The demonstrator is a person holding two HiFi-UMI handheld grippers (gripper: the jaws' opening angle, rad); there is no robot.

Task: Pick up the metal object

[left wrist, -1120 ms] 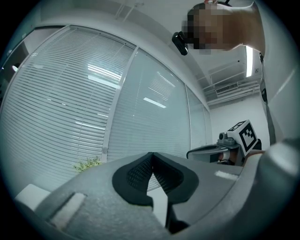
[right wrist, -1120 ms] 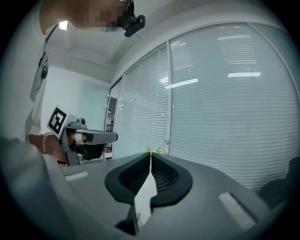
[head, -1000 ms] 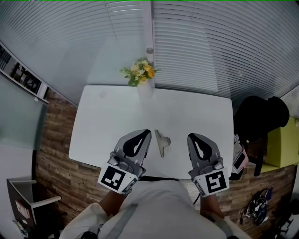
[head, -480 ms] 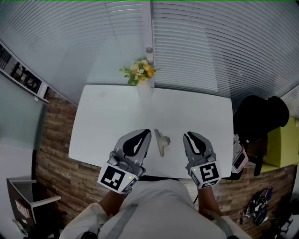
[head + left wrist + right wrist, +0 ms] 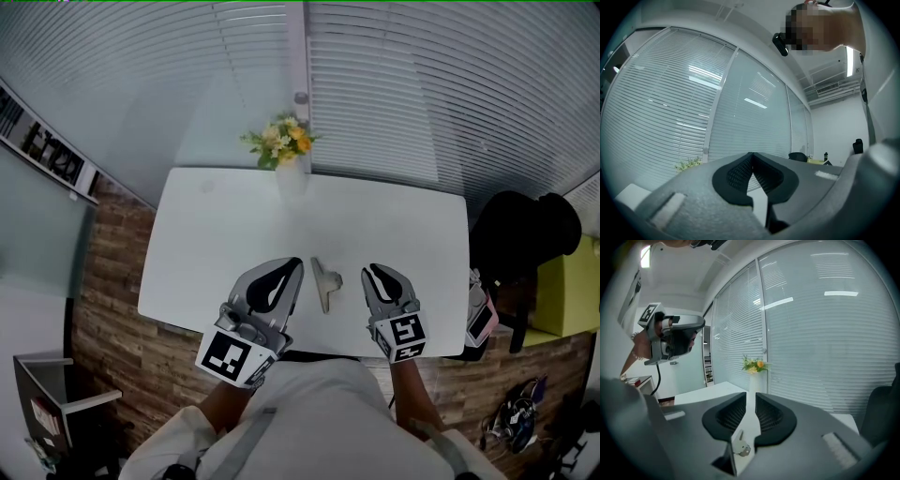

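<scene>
Closest in, your white shirt [image 5: 309,412] fills the bottom of the head view, and both grippers reach out from it over the near edge of the white worktop [image 5: 216,225]. Your left gripper [image 5: 293,267] sits almost straight toward you from the vase of flowers [image 5: 284,155]. Its fingers [image 5: 735,177] meet at the tips with nothing between them. Your right gripper [image 5: 382,274] is also on the vase's near side, further right and tilted a little down. Its fingers [image 5: 727,417] have just been opening and stand a narrow gap apart, gripping nothing. The metal object [image 5: 325,283] lies flat on the worktop, nearer you than the vase and slightly right of it. In the right gripper view it shows low in the gap between the fingers, untouched by either pad. The vase stands at the worktop's far edge, and behind it hang window blinds [image 5: 422,103].
</scene>
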